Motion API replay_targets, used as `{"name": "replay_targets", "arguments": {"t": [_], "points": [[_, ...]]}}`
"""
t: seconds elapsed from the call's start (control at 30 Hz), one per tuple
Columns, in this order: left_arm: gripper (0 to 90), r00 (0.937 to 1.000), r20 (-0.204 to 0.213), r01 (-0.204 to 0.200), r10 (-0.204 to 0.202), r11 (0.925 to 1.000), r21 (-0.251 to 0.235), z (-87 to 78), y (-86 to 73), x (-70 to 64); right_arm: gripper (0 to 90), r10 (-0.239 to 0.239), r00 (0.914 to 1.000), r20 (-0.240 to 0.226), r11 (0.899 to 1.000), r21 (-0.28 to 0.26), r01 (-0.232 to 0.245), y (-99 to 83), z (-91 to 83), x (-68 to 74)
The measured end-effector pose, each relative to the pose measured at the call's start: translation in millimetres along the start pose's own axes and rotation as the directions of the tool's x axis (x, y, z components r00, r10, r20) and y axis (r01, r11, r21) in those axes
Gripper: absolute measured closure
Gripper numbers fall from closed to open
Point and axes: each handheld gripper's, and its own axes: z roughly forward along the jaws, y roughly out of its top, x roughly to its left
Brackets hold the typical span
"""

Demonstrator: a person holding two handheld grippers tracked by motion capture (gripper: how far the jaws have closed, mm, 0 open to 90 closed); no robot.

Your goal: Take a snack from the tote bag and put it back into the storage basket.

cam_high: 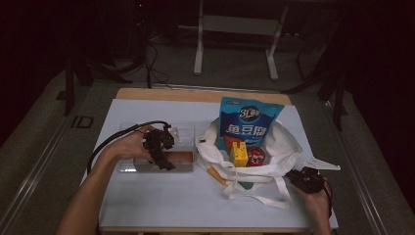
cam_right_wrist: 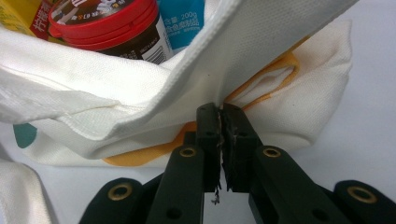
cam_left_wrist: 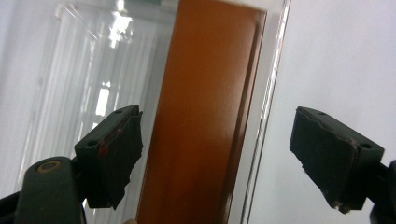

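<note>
Left gripper [cam_high: 159, 147]: positioned over the clear plastic tray [cam_high: 128, 167] at the left half of the counter [cam_high: 161, 200], toward its middle. In the left gripper view its fingers [cam_left_wrist: 114, 149] stand wide apart, straddling an orange-brown block [cam_left_wrist: 205, 121] that lies inside the tray against one clear wall. One finger is over the tray's bare interior, the other over the white counter surface outside the wall. Neither finger touches the block.

Right gripper [cam_high: 306, 178]: located near the right edge of the counter, toward the near side. In the right gripper view its fingers [cam_right_wrist: 208, 140] are pressed together on a fold of the white cloth bag [cam_right_wrist: 261, 46], pinching the fabric at the bag's rim. The cloth is drawn taut upward from the pinch point.

White cloth bag [cam_high: 284, 147]: rests at the right half of the counter, mouth open toward the camera, straps trailing toward the near edge. Contents observed: a blue snack packet [cam_high: 249, 122] standing upright at the back, a yellow carton [cam_high: 239, 155] in front of it, and a red-lidded jar [cam_high: 255, 155] just beside the carton on its right.

Tray and bag sit near each other, not touching as far as can be judged.
</note>
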Motion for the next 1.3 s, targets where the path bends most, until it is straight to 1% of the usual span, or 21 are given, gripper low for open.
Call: {"name": "replay_targets", "arguments": {"t": [0.13, 0.3, 0.4, 0.47, 0.5, 0.57, 0.6, 0.7, 0.73, 0.8, 0.83, 0.87, 0.93, 0.97, 1.0, 1.03, 1.07, 1.13, 1.2, 1.27, 1.3], "points": [[18.0, 0.9999, -0.006, -0.009, 0.009, 0.9997, -0.023, -4.1, 2.7, -4.1, 86.0, 0.000, 1.0000, 0.000, 1.000, 0.000, 0.000, -0.1, 0.2, 0.0], [18.3, 0.9999, -0.011, -0.001, 0.000, 0.9983, -0.059, -9.5, 7.3, -8.2, 86.0, 0.001, 1.0000, 0.002, 1.000, -0.001, -0.001, -0.2, 0.1, 0.4], [18.9, 0.9997, -0.021, -0.017, 0.016, 0.9982, -0.058, -10.8, 10.2, -10.7, 86.0, 0.000, 1.0000, 0.001, 1.000, -0.001, 0.000, -0.2, 0.1, 0.2], [19.6, 0.9998, -0.012, -0.016, 0.015, 0.9975, -0.068, -11.6, 11.5, -11.4, 86.0, 0.000, 1.0000, 0.001, 1.000, 0.000, 0.000, -0.1, 0.1, 0.1], [21.9, 0.9999, 0.000, -0.012, 0.012, 0.9963, -0.085, -12.5, 12.1, -11.5, 85.9, 0.000, 1.0000, 0.001, 1.000, -0.001, 0.000, -0.2, 0.1, 0.1], [22.4, 0.9999, -0.003, -0.012, 0.012, 0.9947, -0.102, -14.0, 13.7, -12.1, 85.8, -0.002, 1.0000, 0.000, 1.000, -0.002, 0.002, -0.2, 0.1, -0.3], [22.2, 1.0000, 0.003, -0.008, 0.008, 0.9946, -0.103, -15.1, 14.7, -12.2, 85.8, -0.001, 1.0000, 0.000, 1.000, -0.003, 0.001, -0.2, 0.2, -0.3], [19.4, 1.0000, -0.002, -0.008, 0.008, 0.9948, -0.102, -15.9, 17.7, -13.2, 85.7, -0.001, 1.0000, 0.000, 1.000, -0.002, 0.001, -0.3, 0.2, -0.4], [19.3, 0.9999, 0.004, -0.015, 0.016, 0.9946, -0.103, -15.9, 18.3, -13.3, 85.7, -0.001, 1.0000, 0.000, 1.000, -0.002, 0.001, -0.2, 0.1, -0.4], [15.4, 0.9998, 0.010, -0.014, 0.016, 0.9945, -0.104, -16.5, 19.7, -14.0, 85.7, -0.001, 1.0000, 0.000, 1.000, -0.002, 0.001, -0.2, 0.0, -0.5], [15.4, 0.9996, 0.020, -0.016, 0.018, 0.9935, -0.112, -17.2, 19.9, -14.0, 85.7, -0.001, 1.0000, 0.000, 1.000, -0.002, 0.001, -0.2, 0.1, -0.4], [15.2, 0.9997, 0.014, -0.019, 0.020, 0.9920, -0.125, -18.3, 20.0, -14.6, 85.7, -0.002, 1.0000, 0.000, 1.000, -0.002, 0.002, -0.2, 0.1, -0.4], [14.5, 0.9989, 0.044, -0.004, 0.011, 0.9877, -0.157, -20.9, 19.9, -13.5, 85.7, 0.000, 1.0000, 0.000, 1.000, -0.002, 0.000, -0.3, 0.3, -0.4], [14.5, 0.9992, 0.040, 0.001, 0.006, 0.9856, -0.169, -22.3, 20.4, -13.8, 85.7, 0.000, 1.0000, 0.000, 1.000, -0.002, 0.000, -0.4, 0.3, -0.5], [14.6, 0.9992, 0.040, 0.000, 0.007, 0.9851, -0.172, -23.1, 20.7, -14.0, 85.7, 0.000, 1.0000, 0.000, 1.000, -0.002, 0.000, -0.4, 0.4, -0.4], [15.2, 0.9989, 0.044, -0.010, 0.018, 0.9838, -0.179, -24.3, 21.2, -14.9, 85.7, -0.001, 1.0000, 0.001, 1.000, -0.002, 0.001, -0.4, 0.3, -0.3], [17.3, 0.9989, 0.038, -0.018, 0.026, 0.9815, -0.191, -25.4, 22.0, -16.4, 85.7, -0.001, 1.0000, 0.001, 1.000, -0.002, 0.001, -0.4, 0.3, -0.3], [18.0, 0.9993, 0.016, -0.030, 0.034, 0.9805, -0.194, -27.2, 24.8, -18.9, 85.6, 0.000, 1.0000, -0.001, 1.000, -0.003, 0.000, -0.7, 0.4, -0.7], [22.6, 0.9990, -0.006, -0.046, 0.045, 0.9741, -0.222, -30.0, 27.9, -22.1, 85.5, 0.000, 1.0000, -0.001, 1.000, -0.003, 0.000, -0.7, 0.5, -0.9], [26.0, 0.9988, -0.028, -0.045, 0.039, 0.9685, -0.245, -32.1, 31.0, -24.0, 85.5, 0.000, 1.0000, -0.001, 1.000, -0.003, 0.000, -0.7, 0.4, -0.7], [27.7, 0.9990, -0.011, -0.045, 0.044, 0.9636, -0.263, -33.2, 32.4, -24.5, 85.4, 0.000, 1.0000, -0.001, 1.000, -0.003, 0.000, -0.7, 0.4, -0.8]]}}
